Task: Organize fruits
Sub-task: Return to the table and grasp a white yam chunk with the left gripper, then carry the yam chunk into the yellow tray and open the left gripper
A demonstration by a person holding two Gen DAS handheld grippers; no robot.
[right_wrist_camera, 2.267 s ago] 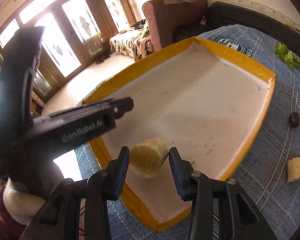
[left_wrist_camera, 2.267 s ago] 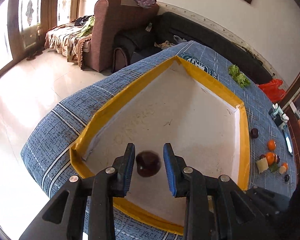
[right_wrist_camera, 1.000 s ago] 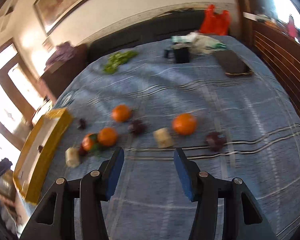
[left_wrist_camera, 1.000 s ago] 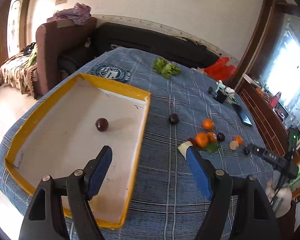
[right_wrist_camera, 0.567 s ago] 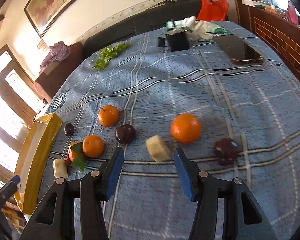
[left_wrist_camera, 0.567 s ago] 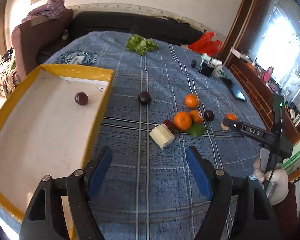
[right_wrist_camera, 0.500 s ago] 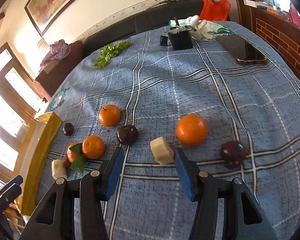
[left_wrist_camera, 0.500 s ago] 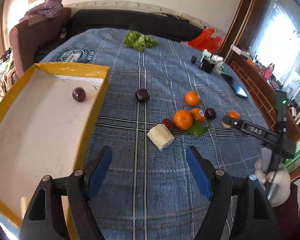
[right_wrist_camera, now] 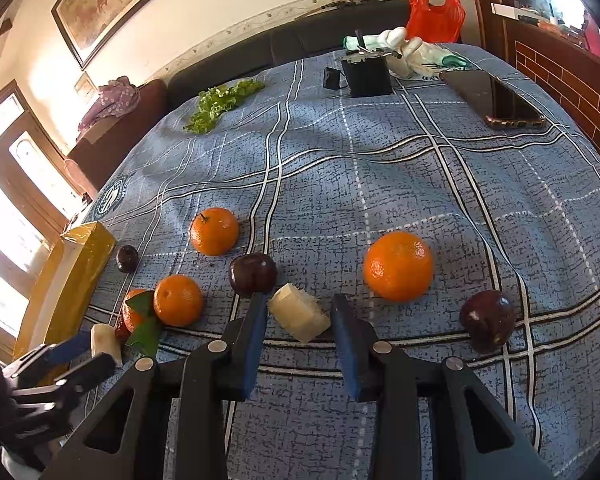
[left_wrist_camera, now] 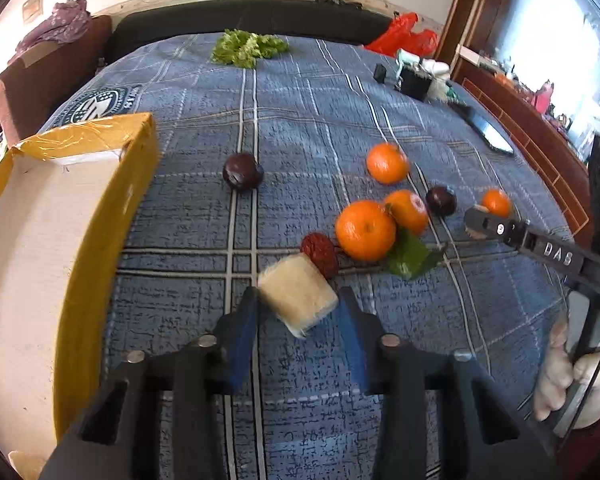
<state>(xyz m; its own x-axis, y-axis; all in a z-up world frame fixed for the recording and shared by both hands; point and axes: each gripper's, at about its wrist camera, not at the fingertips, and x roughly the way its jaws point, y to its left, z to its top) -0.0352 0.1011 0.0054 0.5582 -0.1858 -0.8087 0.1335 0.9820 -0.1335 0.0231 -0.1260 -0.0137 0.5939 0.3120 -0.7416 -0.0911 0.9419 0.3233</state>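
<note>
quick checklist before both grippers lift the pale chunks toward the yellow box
1. Left gripper straddles the near pale fibrous cut chunk, jaws closing: ok.
2. Left pads firmly pressing the chunk: cannot tell; a gap shows on the right side.
3. Right gripper straddles the other pale fibrous chunk, jaws closing: ok.
4. Right pads firmly pressing it: cannot tell; a gap shows on the right side.
5. Neighbours clear of the jaws: not ok; the wrinkled red date touches the left chunk, and the dark round plum sits at the right gripper's left fingertip.
6. Yellow-taped cardboard box has bare floor: ok.
</note>
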